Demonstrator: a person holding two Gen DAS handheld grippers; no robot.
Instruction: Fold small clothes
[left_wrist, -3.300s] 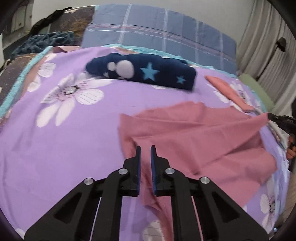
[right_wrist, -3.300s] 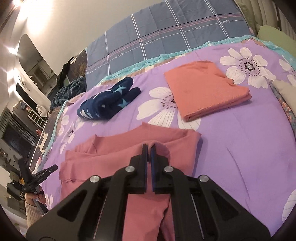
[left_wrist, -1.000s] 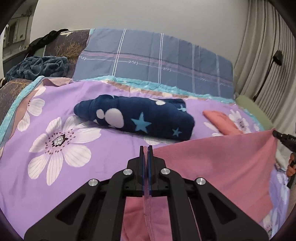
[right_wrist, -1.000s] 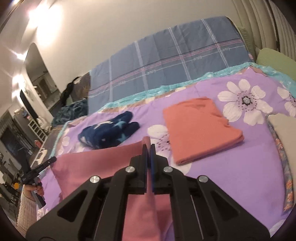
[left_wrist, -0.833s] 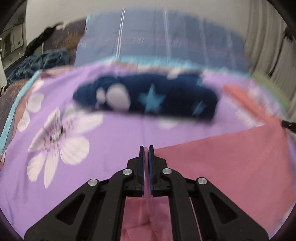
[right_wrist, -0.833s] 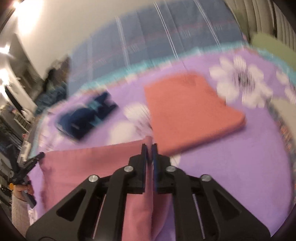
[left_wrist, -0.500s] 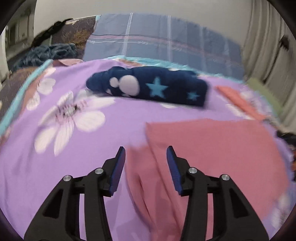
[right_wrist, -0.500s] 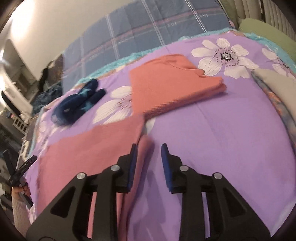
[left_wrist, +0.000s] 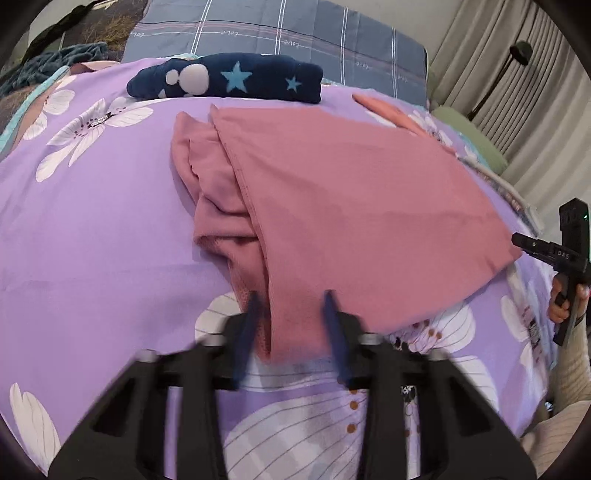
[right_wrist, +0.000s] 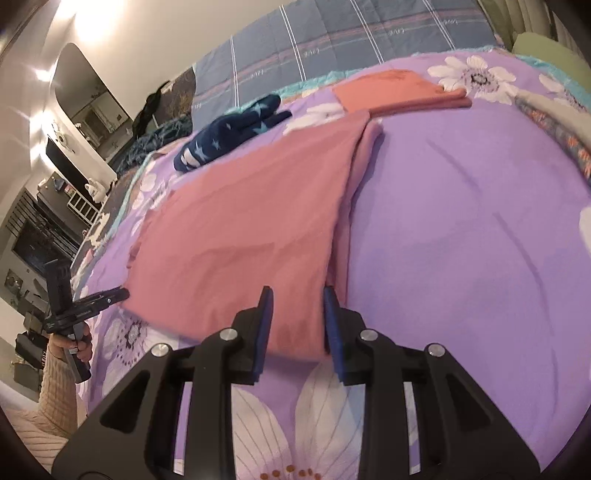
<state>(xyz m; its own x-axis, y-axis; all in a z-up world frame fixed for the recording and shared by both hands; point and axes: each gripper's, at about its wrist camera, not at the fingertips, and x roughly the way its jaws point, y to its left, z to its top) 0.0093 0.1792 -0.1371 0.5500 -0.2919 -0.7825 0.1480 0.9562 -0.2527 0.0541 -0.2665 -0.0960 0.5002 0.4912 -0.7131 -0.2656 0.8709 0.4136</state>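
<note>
From the left wrist, the left gripper (left_wrist: 290, 321) hovers with jaws spread wide, holding nothing, straddling the near corner of the dusty-pink soft knit garment (left_wrist: 351, 206). That garment lies folded over itself on the purple flower-print bedspread (left_wrist: 92, 229), toward its near edge, with bunched layers peeking out along its left side, probably needing tidying. A navy star-patterned fleece bundle (left_wrist: 229, 79) sits near the far edge.

From the right wrist, the right gripper (right_wrist: 297, 321) is likewise open and empty over the garment's other near corner. A folded coral ribbed garment (right_wrist: 399, 92) rests at the far edge, seemingly finished. No containers appear.
</note>
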